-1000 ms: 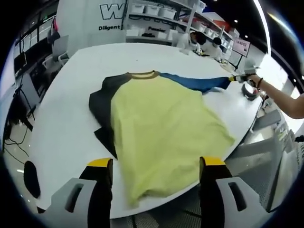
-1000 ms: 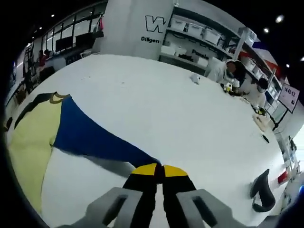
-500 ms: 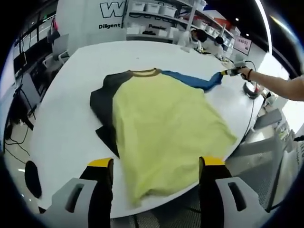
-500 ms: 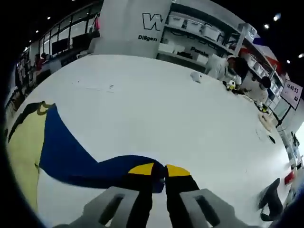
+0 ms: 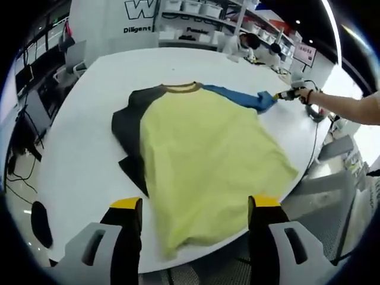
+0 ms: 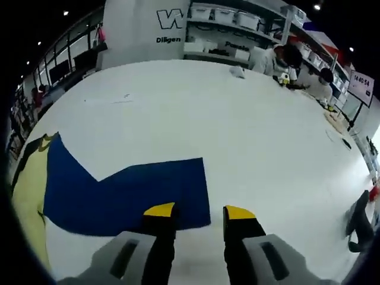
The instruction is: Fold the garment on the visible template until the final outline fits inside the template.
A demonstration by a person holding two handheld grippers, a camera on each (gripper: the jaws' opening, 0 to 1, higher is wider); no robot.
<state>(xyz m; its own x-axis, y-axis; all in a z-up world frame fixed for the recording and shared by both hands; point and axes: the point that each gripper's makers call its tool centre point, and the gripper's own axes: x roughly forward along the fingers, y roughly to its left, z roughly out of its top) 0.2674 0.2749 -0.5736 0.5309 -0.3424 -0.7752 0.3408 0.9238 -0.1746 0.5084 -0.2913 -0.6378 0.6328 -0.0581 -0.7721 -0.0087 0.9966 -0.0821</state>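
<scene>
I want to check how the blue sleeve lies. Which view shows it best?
The right gripper view: the blue sleeve lies large and flat on the table, just ahead of the open right tool. The left gripper view shows it small and far off, beyond the yellow body.

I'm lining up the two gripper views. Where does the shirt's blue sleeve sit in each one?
Left gripper view: blue sleeve upper right of centre, running from the collar toward the right gripper.
Right gripper view: it lies lower left, just beyond the open jaws.
Shared landmark: the yellow shirt body, at the right gripper view's left edge.
</scene>
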